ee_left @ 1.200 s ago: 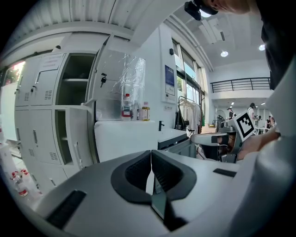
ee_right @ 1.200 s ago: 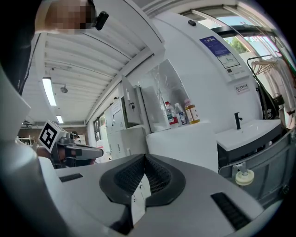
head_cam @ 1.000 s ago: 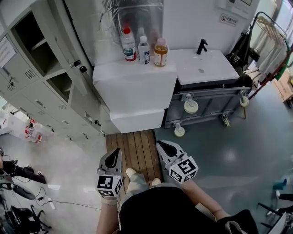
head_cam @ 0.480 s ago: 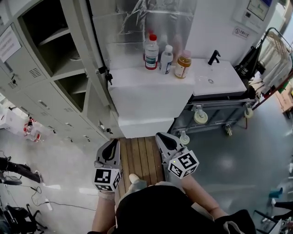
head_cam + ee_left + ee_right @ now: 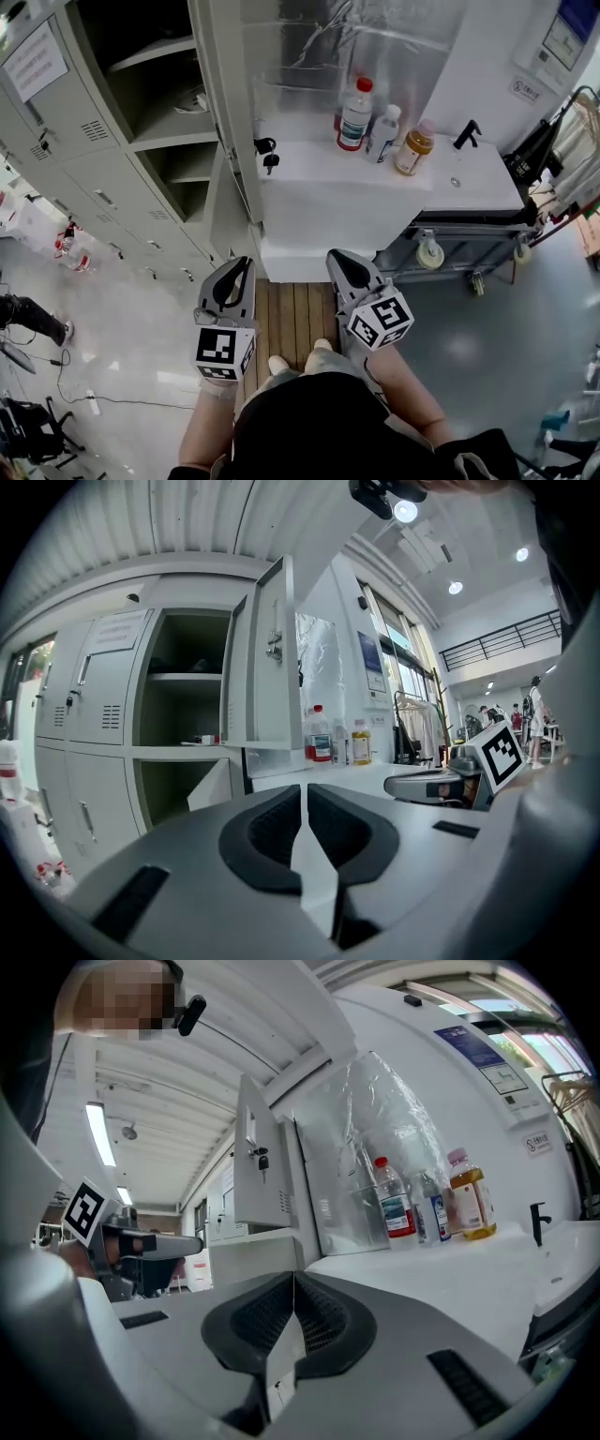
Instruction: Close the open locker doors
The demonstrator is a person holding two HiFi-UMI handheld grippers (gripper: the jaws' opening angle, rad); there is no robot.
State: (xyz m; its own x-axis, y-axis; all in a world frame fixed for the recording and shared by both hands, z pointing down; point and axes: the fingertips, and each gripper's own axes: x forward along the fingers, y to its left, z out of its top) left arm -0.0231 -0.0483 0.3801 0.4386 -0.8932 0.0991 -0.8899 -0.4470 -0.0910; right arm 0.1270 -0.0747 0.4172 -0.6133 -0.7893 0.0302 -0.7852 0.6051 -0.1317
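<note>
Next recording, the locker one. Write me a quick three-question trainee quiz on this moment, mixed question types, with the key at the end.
1. True or false: the left gripper is clamped on the open upper locker door.
2. How many bottles stand on the white counter? A: two. B: three. C: five.
3. Fill in: hanging from the lock on that open door is a set of ____.

Key:
1. False. Its jaws are shut on nothing, well short of the door.
2. B.
3. keys.
</note>
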